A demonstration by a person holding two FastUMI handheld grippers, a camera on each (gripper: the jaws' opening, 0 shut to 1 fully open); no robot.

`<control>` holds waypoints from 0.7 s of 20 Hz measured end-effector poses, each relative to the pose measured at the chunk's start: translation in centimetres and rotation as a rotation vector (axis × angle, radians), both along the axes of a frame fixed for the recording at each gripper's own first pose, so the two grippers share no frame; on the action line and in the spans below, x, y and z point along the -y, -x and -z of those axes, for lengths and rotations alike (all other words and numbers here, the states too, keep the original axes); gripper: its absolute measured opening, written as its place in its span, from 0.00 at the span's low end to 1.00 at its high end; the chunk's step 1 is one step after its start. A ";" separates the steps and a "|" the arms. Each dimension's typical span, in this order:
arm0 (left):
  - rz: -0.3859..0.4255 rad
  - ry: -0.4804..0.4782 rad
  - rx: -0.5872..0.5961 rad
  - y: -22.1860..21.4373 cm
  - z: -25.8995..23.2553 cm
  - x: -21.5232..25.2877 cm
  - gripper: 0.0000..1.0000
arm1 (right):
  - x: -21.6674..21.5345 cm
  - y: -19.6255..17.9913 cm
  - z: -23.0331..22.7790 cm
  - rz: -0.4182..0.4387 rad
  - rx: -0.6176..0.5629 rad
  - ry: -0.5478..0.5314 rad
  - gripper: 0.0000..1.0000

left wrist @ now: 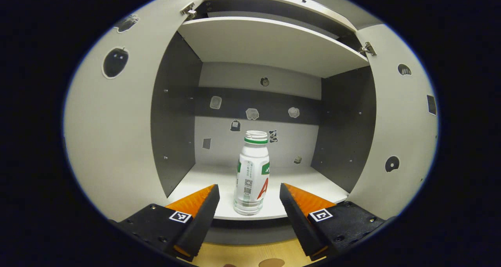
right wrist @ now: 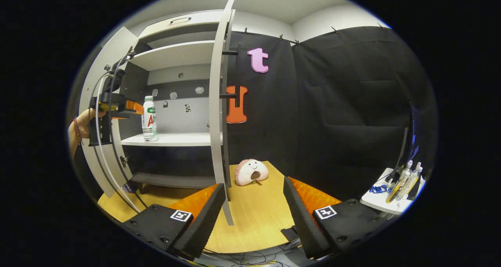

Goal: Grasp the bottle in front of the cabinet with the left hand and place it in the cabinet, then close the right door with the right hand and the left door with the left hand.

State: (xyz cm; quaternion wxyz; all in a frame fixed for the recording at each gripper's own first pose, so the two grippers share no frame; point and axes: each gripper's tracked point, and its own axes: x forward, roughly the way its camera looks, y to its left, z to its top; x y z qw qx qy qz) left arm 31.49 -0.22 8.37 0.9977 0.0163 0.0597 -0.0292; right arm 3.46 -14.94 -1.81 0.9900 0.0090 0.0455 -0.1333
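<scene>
White plastic bottle [left wrist: 252, 173], green-collared, cylindrical, upright at front edge of smooth cabinet shelf [left wrist: 313, 183]; left hand-held gripper [left wrist: 249, 202] spread wide, flanking without contact; right hand-held gripper [right wrist: 254, 204] agape, empty, above wood-grain table [right wrist: 258, 216].

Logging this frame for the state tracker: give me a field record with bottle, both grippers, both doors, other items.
bottle: upright on the cabinet shelf near its front edge, bottle
left gripper: left gripper open, fingers either side of bottle, not touching
right gripper: right gripper open, empty, over the wooden table
right door: right door open
left door: left door open
other: plush toy on table beside right door
</scene>
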 end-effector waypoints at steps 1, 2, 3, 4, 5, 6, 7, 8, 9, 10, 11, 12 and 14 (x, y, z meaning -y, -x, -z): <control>-0.007 0.002 0.012 1.2 -0.5 -0.4 0.94 | 0.1 -0.1 0.0 -0.002 -0.002 0.000 0.98; -0.011 0.003 0.025 2.5 -0.9 -0.7 0.94 | 0.3 -0.3 -0.1 -0.004 -0.002 0.000 0.98; -0.014 0.002 0.035 3.7 -1.2 -1.0 0.94 | 0.5 -0.4 -0.3 -0.003 -0.001 -0.001 0.98; -0.019 0.002 0.044 5.1 -1.5 -1.3 0.94 | 0.7 -0.5 -0.5 -0.002 0.001 -0.001 0.98; -0.022 0.002 0.053 6.2 -1.8 -1.5 0.94 | 0.9 -0.6 -0.7 0.000 0.004 0.001 0.98; -0.023 0.001 0.060 7.5 -1.9 -1.7 0.94 | 1.2 -0.7 -1.0 0.003 0.010 0.004 0.98; -0.024 -0.002 0.065 8.8 -1.9 -1.8 0.94 | 1.5 -1.0 -1.3 0.004 0.017 0.007 0.98; -0.025 -0.004 0.070 10.1 -2.0 -1.9 0.94 | 1.7 -1.3 -1.6 0.003 0.023 0.012 0.98; -0.019 -0.009 0.071 11.4 -1.9 -1.8 0.94 | 2.1 -1.7 -1.9 0.001 0.028 0.018 0.98; -0.018 -0.017 0.071 12.5 -1.8 -1.7 0.95 | 2.3 -2.2 -2.2 -0.003 0.033 0.028 0.98; -0.020 -0.025 0.070 13.8 -1.8 -1.7 0.94 | 2.8 -2.6 -2.3 -0.004 0.035 0.037 0.98; -0.017 -0.023 0.075 14.9 -2.0 -1.4 0.95 | 3.1 -3.0 -2.5 -0.010 0.036 0.043 0.98; -0.009 -0.004 0.078 16.9 -2.0 -0.8 0.95 | 3.8 -4.0 -2.5 -0.019 0.026 0.026 0.98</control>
